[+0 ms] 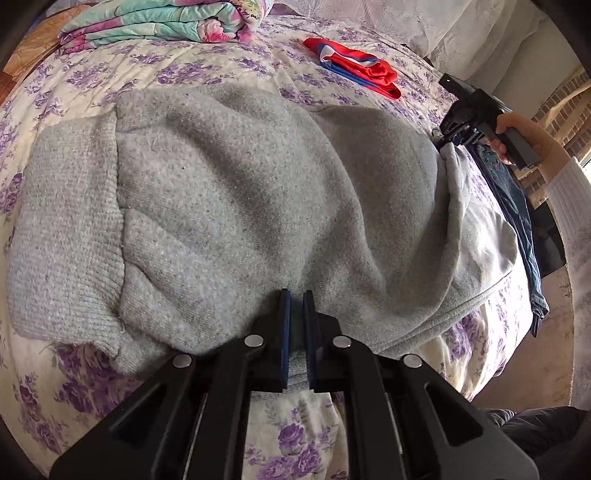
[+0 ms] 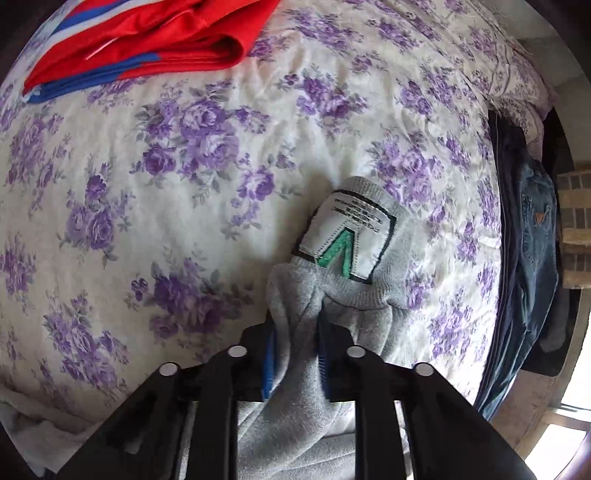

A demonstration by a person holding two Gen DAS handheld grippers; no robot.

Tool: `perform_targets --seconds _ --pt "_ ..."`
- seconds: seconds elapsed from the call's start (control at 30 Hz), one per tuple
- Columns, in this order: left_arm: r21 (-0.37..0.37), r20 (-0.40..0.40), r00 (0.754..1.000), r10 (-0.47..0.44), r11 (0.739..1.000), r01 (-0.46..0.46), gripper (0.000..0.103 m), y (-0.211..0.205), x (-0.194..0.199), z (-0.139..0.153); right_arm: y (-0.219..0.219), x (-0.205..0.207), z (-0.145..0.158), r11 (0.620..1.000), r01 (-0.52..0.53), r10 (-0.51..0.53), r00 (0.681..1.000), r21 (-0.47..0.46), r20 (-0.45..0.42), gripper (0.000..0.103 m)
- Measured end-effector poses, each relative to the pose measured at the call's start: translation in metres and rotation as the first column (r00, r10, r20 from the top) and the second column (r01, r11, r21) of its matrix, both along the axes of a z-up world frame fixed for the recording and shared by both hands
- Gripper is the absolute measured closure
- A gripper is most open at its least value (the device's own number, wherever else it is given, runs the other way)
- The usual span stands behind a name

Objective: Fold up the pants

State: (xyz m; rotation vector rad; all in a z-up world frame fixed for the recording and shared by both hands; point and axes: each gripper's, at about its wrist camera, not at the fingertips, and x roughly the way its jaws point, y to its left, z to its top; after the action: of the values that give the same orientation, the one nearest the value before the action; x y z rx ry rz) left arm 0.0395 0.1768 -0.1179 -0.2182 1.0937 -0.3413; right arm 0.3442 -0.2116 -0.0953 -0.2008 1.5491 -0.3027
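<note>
Bare floral bedspread lies open beyond the grey pants; red garment, folded quilt and, seemingly, edge-hung jeans border it.

The right tool pinches the grey pants, label up, on the bed.

Grey pants of fuzzy, matt fleece cloth, ribbed knit at the cuff; smooth woven label stitched on. Bed cover of soft, slightly crinkled printed cotton-like cloth. Red garment of slick, shiny synthetic fabric. Jeans of coarse denim. Left gripper in matt black plastic, bright metal pins, blue rubbery pads on the fingers.
</note>
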Motion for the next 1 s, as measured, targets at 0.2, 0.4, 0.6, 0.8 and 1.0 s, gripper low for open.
perform_targets --seconds 0.2,0.4,0.6,0.8,1.0 --pt "0.01 -0.005 1.0 -0.009 1.0 0.009 0.096 -0.001 0.002 0.001 -0.056 -0.081 0.078 0.961 0.013 -0.095 0.954 0.277 0.283 0.09" --pt "0.051 -0.025 0.998 -0.054 0.997 0.055 0.096 -0.004 0.008 0.004 -0.122 -0.226 0.134 0.87 -0.03 -0.264 0.815 0.493 0.516 0.09" --pt "0.098 -0.043 0.99 -0.135 0.986 0.138 0.095 -0.009 0.012 0.006 -0.162 -0.302 0.029 0.847 0.105 -0.37 0.821 0.522 0.435 0.089" --pt "0.226 -0.044 0.989 -0.142 0.963 0.149 0.096 -0.024 0.004 0.036 -0.172 -0.314 -0.002 0.818 0.064 -0.38 0.807 0.572 0.452 0.077" --pt "0.184 0.048 0.978 -0.201 0.965 0.189 0.094 -0.063 0.007 0.069 -0.17 -0.332 0.036 0.919 0.061 -0.279 0.799 0.39 0.533 0.062"
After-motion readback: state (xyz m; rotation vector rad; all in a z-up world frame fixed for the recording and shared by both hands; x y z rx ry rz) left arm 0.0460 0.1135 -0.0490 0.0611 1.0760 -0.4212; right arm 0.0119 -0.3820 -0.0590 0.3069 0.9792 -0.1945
